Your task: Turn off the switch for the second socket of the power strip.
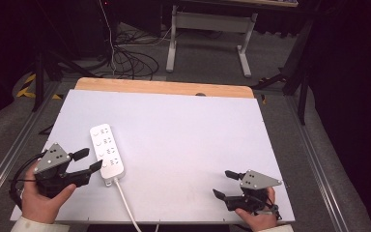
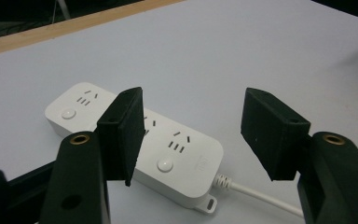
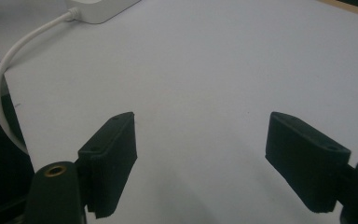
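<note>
step: I'm nearing power strip (image 1: pixel 107 152) | left gripper (image 1: pixel 88 161) spread, empty | right gripper (image 1: pixel 226 184) spread, idle | next: probably straddle the strip's cord end

Both grippers are matte black, chunky, kind of 3D-printed looking. The left gripper (image 1: pixel 89 160) and right gripper (image 1: pixel 225 183) each carry a grey three-cornered plate on top, dotted with small white marks and dark holes. The jaws end in thick wedge-shaped black pads (image 2: pixel 123 130) with a flat inner face, and there's a tiny hole in each pad's side. Behind each pad sits a rounded black arm with a brass-coloured insert (image 2: pixel 79 138) set into it; same thing on the right gripper's arm (image 3: pixel 55 170). A black cable (image 1: pixel 15 186) loops off just left of the left gripper. The person wears cream sleeves (image 1: pixel 31 225), cuffs showing below each gripper.
</note>
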Demonstrator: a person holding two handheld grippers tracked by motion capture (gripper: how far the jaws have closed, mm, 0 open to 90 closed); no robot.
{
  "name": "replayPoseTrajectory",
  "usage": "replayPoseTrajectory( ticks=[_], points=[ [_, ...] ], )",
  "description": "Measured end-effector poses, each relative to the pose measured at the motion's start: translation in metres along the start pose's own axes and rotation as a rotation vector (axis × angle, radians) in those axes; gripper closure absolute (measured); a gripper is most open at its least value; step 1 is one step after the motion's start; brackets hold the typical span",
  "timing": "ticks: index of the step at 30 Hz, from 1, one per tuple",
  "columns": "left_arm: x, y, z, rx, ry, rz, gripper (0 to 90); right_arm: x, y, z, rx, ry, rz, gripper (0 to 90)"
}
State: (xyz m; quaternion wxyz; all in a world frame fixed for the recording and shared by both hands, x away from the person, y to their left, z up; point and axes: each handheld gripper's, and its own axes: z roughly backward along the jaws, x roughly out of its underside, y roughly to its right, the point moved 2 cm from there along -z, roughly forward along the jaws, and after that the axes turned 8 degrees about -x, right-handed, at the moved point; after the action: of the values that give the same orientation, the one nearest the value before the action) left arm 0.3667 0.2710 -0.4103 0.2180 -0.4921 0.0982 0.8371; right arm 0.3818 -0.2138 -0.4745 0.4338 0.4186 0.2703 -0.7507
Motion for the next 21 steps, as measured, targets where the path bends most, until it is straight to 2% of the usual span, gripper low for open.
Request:
replayPoseTrajectory(
  ticks=[4,12,15,21],
  points=[
    [-0.004,-0.002,-0.004,-0.001,-0.001,-0.009,40.0,0.0,0.0,0.0,-0.002,-0.001,-0.001,24.8],
    [-0.012,-0.006,-0.017,-0.011,-0.011,-0.002,41.5,0.0,0.0,-0.001,-0.004,-0.004,0.0,24.8],
    [-0.013,-0.01,-0.025,-0.023,-0.031,0.005,41.8,0.0,0.0,0.0,-0.004,-0.002,-0.001,24.8],
    [-0.013,-0.013,-0.031,-0.03,-0.043,0.003,44.8,0.0,0.0,-0.001,-0.008,-0.001,-0.002,24.8]
  ],
)
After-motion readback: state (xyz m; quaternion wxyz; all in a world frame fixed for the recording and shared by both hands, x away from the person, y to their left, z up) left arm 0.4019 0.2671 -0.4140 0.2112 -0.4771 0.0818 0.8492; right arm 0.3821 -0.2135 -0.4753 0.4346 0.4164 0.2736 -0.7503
